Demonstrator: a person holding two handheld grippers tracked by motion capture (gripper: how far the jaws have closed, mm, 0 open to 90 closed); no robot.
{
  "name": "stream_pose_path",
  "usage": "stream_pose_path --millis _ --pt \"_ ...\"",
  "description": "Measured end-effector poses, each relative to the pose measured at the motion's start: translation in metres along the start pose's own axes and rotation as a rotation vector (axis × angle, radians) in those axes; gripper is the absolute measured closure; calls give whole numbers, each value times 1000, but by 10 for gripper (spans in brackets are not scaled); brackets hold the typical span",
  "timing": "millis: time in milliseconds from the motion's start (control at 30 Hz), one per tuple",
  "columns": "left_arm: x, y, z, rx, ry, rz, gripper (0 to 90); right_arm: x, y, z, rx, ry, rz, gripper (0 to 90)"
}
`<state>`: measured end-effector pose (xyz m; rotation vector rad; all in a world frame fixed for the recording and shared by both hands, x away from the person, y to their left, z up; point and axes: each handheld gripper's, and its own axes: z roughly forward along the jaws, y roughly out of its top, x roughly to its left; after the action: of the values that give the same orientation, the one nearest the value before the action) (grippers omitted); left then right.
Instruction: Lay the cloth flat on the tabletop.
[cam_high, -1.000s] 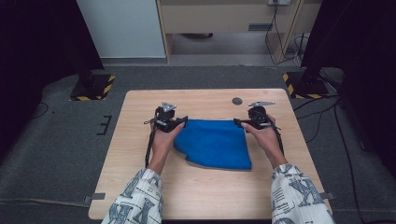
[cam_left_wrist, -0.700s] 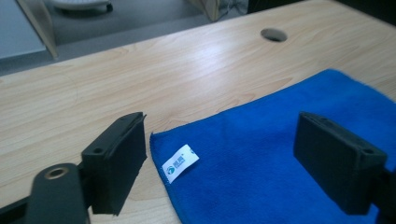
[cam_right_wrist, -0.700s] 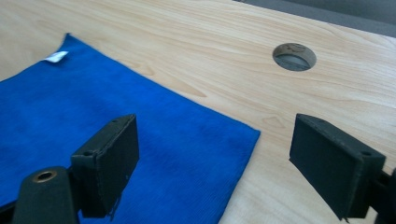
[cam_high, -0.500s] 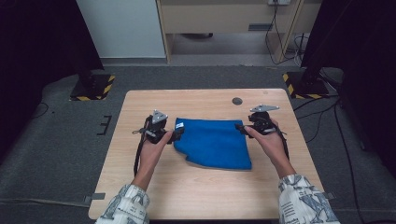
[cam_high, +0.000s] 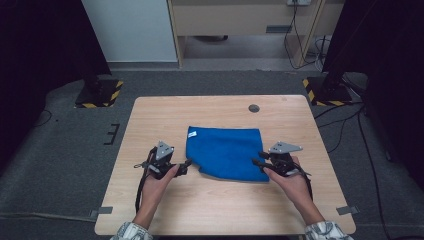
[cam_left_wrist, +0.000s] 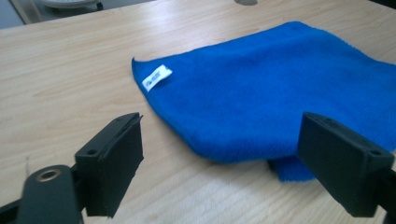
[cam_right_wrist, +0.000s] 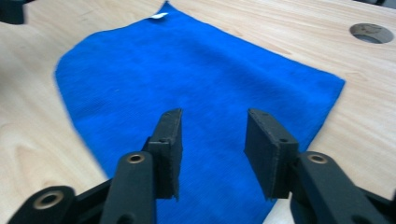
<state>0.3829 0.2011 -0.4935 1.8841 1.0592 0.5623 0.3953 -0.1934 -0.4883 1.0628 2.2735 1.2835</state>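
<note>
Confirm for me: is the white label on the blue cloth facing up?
Yes, the white label lies face up near a corner of the blue cloth.

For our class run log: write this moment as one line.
left gripper: open, beside folded blue terry cloth | right gripper: jaws just closing, over cloth's near edge, not gripping | light wooden table

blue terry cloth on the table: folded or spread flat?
Folded. The blue terry cloth lies in two layers: in the left gripper view a lower layer pokes out beneath the rounded fold edge at its near corner. Fold count beyond that: cannot tell.
</note>
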Motion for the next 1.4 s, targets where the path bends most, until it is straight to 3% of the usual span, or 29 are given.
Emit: stream_pose_path --millis 100,200,300,433,500,733,900,1233,1400 --pt "2 -10 0 46 7 11 202 5 -10 -7 -31 22 17 668" --pt "9 -11 -4 42 32 10 239 8 -18 -13 -33 35 20 717" --pt "10 -14 -4 41 27 -19 283 11 -23 -19 -38 37 5 742" --pt "4 -14 3 80 38 31 308 15 -28 -19 -23 33 -10 741" --pt "1 -14 7 94 55 73 299 17 -29 -16 -21 41 -1 720" --pt "-2 -17 17 128 32 75 269 28 -30 -2 20 58 -24 551" --pt "0 -18 21 141 45 70 264 33 -32 4 53 53 -53 446" --pt "-6 -19 35 169 27 87 212 39 -34 14 95 64 -101 472" --pt "-5 -19 33 157 29 81 213 40 -35 18 107 75 -124 472"
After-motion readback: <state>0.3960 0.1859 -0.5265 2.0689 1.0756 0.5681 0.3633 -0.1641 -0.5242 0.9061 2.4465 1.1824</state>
